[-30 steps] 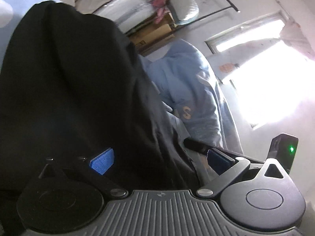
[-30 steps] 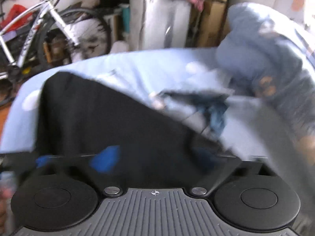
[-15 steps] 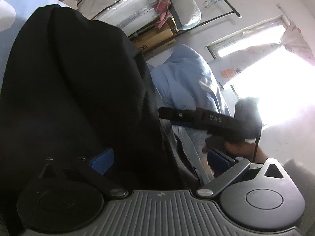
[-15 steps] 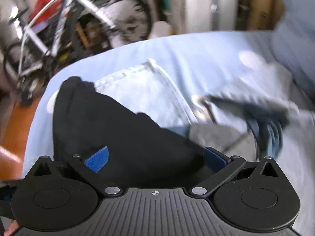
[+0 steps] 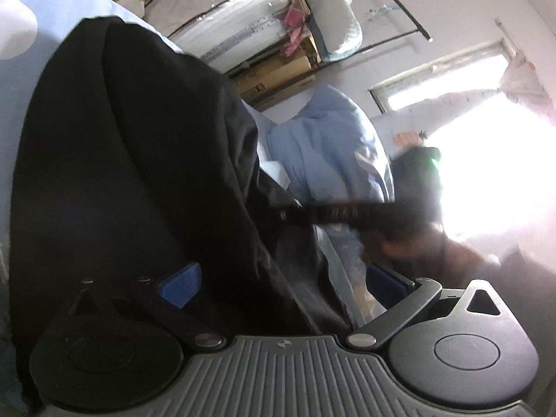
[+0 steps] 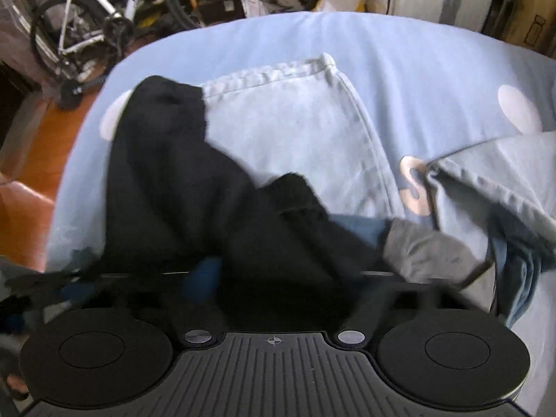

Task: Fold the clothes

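A black garment [image 5: 121,156] fills the left of the left wrist view and runs down between the pads of my left gripper [image 5: 282,284], whose blue pads stand wide apart. In the right wrist view the same black garment [image 6: 166,180] lies across light blue jeans [image 6: 288,121] on the bed. Its near end covers the fingers of my right gripper [image 6: 278,278], which is blurred: one blue pad shows and the other is hidden. The right gripper [image 5: 295,213] also appears in the left wrist view as a blurred dark bar touching the garment.
The bed sheet [image 6: 399,45] is pale blue with white dots. A grey garment [image 6: 424,246] and a blue-grey one lie at the right. A blue quilt pile [image 5: 323,146] sits behind. A bicycle [image 6: 90,10] and cardboard boxes [image 5: 278,76] stand beyond the bed.
The right gripper has dropped lower onto the black garment, and its visible pad has shifted inward. In the left wrist view the other gripper has swung across to the garment. The left gripper stays put.
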A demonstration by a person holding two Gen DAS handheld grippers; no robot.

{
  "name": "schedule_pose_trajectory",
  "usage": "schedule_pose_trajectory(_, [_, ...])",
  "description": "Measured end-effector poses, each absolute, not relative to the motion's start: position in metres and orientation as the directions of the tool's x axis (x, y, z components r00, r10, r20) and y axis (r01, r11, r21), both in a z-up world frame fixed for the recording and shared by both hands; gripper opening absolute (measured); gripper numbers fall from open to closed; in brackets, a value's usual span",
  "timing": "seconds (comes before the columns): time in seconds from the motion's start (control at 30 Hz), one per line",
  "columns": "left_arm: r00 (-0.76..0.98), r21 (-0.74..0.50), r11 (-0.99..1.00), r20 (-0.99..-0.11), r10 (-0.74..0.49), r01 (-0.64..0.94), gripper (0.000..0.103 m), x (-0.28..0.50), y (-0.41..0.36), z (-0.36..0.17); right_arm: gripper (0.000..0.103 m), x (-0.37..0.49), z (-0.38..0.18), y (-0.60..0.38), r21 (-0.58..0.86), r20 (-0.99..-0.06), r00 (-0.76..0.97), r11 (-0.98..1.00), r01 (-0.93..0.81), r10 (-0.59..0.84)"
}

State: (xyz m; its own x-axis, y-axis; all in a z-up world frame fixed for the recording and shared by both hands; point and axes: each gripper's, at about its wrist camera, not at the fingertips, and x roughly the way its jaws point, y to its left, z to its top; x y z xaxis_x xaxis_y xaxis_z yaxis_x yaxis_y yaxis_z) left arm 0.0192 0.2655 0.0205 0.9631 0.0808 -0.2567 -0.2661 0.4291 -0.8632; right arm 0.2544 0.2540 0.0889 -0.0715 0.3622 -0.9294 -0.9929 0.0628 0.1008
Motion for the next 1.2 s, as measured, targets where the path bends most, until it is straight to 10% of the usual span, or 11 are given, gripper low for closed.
schedule_pose_trajectory(0.13, [0.977, -0.878, 0.433, -0.152, 0.152, -0.204, 0.103, 0.003, 0.270, 0.031, 0.012, 0.193, 0.091, 0.225, -0.116, -0.905, 0.095, -0.025, -0.993, 0.414])
schedule_pose_trajectory(0.4, [0.988, -0.891, 0.452, 0.025, 0.149, -0.045, 0.103, -0.010, 0.281, 0.045, 0.010, 0.063, 0.048, 0.183, -0.393, -0.863, 0.293, -0.182, -0.901, 0.412])
schedule_pose_trajectory(0.57, [0.967, -0.909, 0.329, -0.241, 0.084, -0.255, 0.103, 0.016, 0.295, 0.018, 0.011, 0.017, 0.024, 0.167, -0.602, -0.755, 0.461, -0.214, -0.770, 0.466])
schedule_pose_trajectory(0.63, [0.928, -0.891, 0.260, -0.365, 0.080, -0.373, 0.103, 0.022, 0.301, 0.000, 0.024, 0.012, 0.032, 0.159, -0.560, -0.778, 0.412, -0.225, -0.797, 0.475])
schedule_pose_trajectory(0.7, [0.916, -0.887, 0.232, -0.396, 0.062, -0.399, 0.103, 0.025, 0.305, -0.006, 0.080, 0.019, 0.052, 0.151, -0.417, -0.845, 0.278, -0.236, -0.878, 0.457])
schedule_pose_trajectory(0.73, [0.911, -0.878, 0.250, -0.408, 0.060, -0.409, 0.103, 0.028, 0.304, -0.004, 0.085, 0.025, 0.064, 0.147, -0.336, -0.869, 0.205, -0.233, -0.913, 0.450])
schedule_pose_trajectory(0.9, [0.905, -0.857, 0.296, -0.420, 0.070, -0.421, 0.103, 0.034, 0.302, -0.002, 0.089, 0.098, 0.142, 0.138, -0.131, -0.782, 0.155, 0.083, -0.988, 0.604])
schedule_pose_trajectory(1.2, [0.902, -0.843, 0.326, -0.421, 0.093, -0.427, 0.103, 0.025, 0.291, -0.004, 0.094, 0.210, 0.115, 0.212, -0.018, -0.798, 0.186, 0.286, -0.958, 0.573])
